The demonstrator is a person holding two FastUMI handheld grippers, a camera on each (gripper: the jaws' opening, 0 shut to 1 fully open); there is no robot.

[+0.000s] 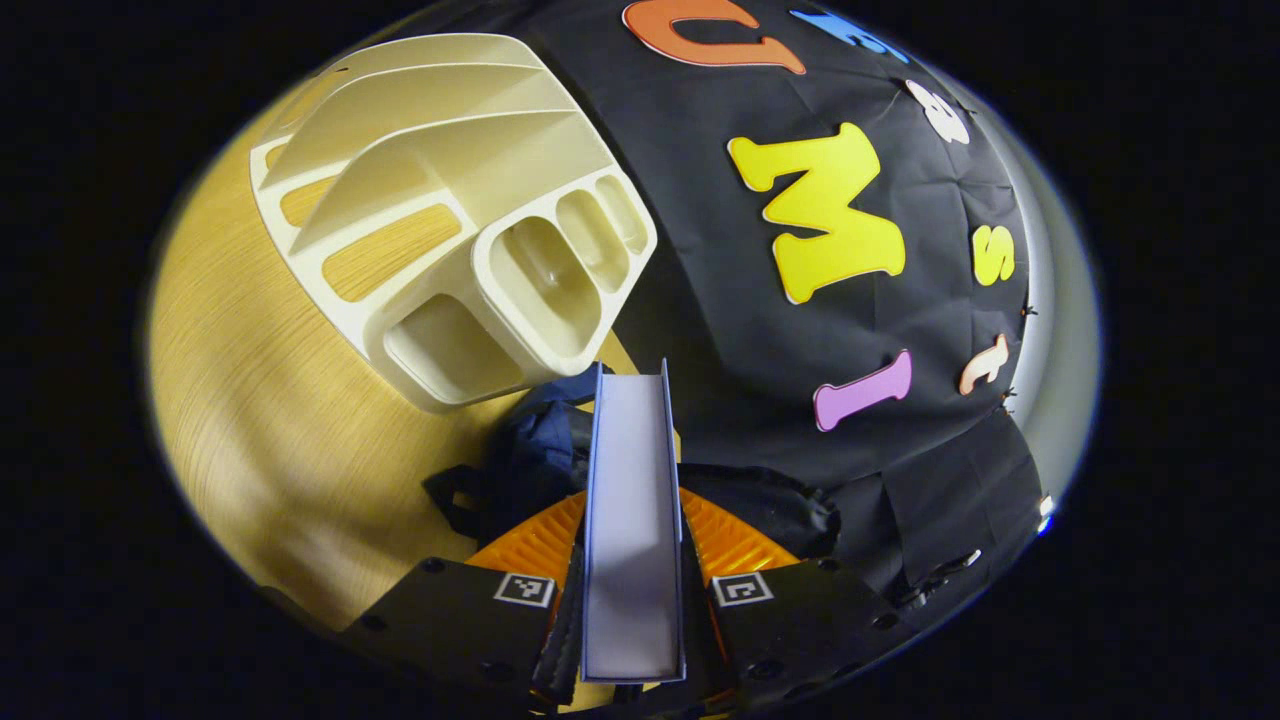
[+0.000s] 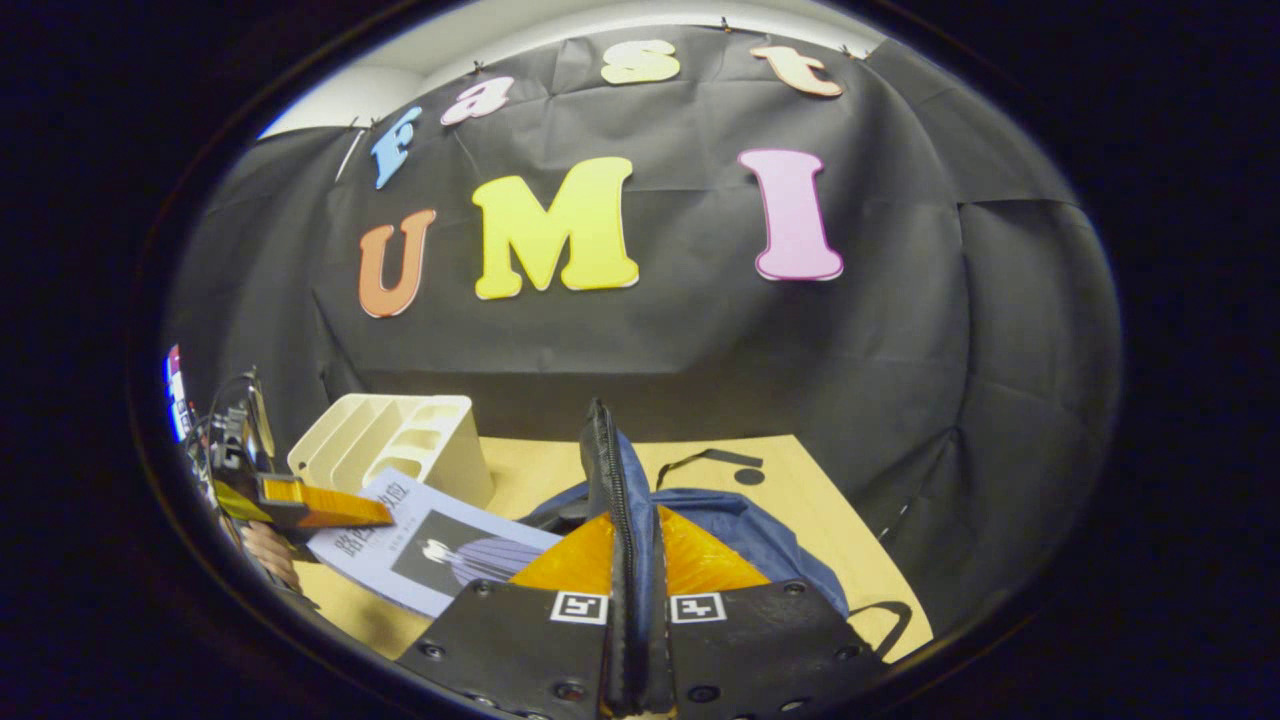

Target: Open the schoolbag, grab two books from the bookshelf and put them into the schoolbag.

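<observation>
Book (image 1: 632, 520) pinched edge-on between the left gripper (image 1: 632, 590) fingers, page block facing the camera, held above the navy schoolbag (image 2: 745, 525) mid-table. Right gripper (image 2: 632, 600) pressed together on the bag's zippered flap edge (image 2: 603, 470), lifting it upright. Book cover (image 2: 440, 550) carries printed characters, not legible. Cream bookshelf (image 1: 450, 210) stands towards the wooden table's (image 1: 250, 400) back-left corner, slots unfilled.

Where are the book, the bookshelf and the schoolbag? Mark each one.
book (image 1: 632, 500): left gripper view, on its page edge between the covers.
bookshelf (image 2: 400, 435): right gripper view, on its slotted top.
schoolbag (image 2: 750, 535): right gripper view, on its blue fabric body.
</observation>
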